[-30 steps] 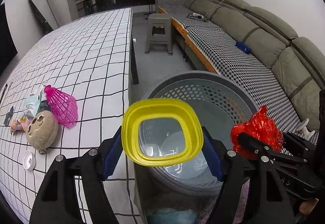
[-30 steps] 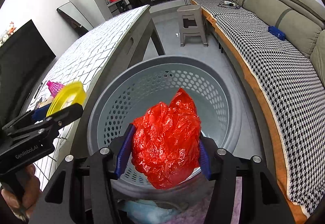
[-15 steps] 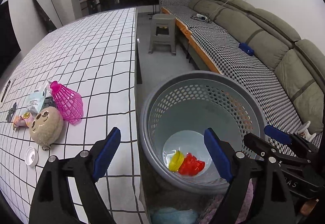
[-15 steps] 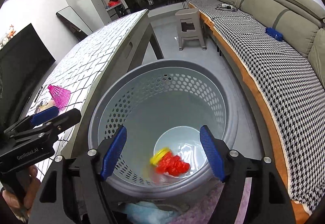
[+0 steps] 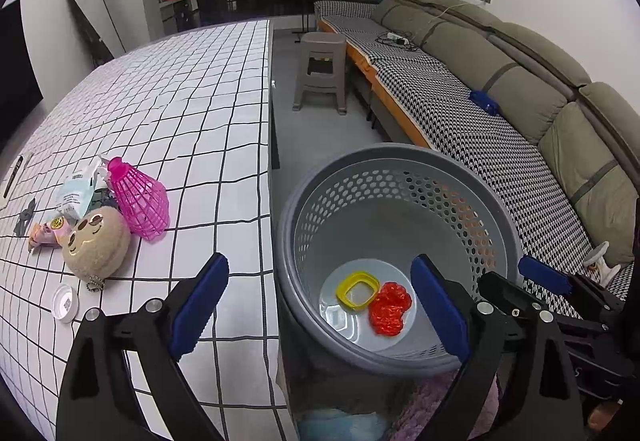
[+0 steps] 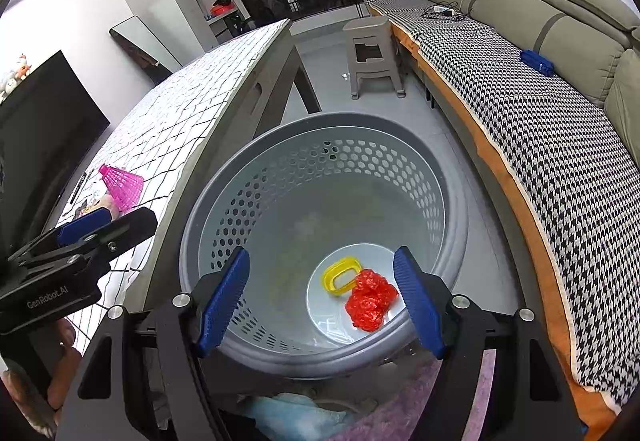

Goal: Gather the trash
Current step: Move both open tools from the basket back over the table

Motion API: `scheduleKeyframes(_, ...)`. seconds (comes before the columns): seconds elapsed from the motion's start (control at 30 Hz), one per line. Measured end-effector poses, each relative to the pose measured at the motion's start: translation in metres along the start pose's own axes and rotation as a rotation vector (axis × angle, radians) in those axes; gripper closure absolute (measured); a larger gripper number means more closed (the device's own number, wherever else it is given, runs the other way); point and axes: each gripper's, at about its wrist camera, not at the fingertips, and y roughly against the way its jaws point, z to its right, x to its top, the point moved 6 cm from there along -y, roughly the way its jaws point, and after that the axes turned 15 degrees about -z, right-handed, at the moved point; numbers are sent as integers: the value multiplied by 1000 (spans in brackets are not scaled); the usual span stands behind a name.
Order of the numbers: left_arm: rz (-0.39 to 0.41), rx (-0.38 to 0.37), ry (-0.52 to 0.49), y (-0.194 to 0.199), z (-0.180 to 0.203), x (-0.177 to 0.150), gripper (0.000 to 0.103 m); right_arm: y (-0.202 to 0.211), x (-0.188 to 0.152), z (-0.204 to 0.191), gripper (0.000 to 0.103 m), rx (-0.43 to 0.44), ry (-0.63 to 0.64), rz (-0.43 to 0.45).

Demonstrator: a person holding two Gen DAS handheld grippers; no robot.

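A crumpled red plastic bag (image 6: 370, 299) and a yellow square ring (image 6: 340, 276) lie touching each other on the pale floor of the grey perforated basket (image 5: 496, 225), which stands on the floor just beside the edge of the table with the checked cloth (image 5: 192, 113). The bag is a small wrinkled wad; the ring is hollow with rounded corners, and it lies flat.

A second ago the ring sat pinched in the left gripper (image 5: 320, 305) and the bag in the right gripper (image 6: 322, 299), both held over the basket. The left jaws have just been opening and now stand wide with nothing between them; the right jaws also spread and are empty.

On the cloth, well apart from the basket, lie a pink mesh cone (image 5: 138, 199), a round plush sloth face (image 5: 96, 241), some wrappers (image 5: 76, 193) and a white cap (image 5: 65, 303). Beyond stand a grey stool (image 5: 322, 71) and a sofa (image 5: 520, 81).
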Motion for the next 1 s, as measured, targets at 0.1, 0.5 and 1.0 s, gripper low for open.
scheduleKeyframes(0.1,7,1,2,3,-1,-3,12,3,-3,-1,32,1,-1,7)
scheduleKeyframes(0.5,46,-3,21,22,-13,-14,9,14,-12,-20,32,-2,27,36)
scheduleKeyframes(1.0,85,41,115,44,-62,-37,9,18,-25,-66,32,30,119,43)
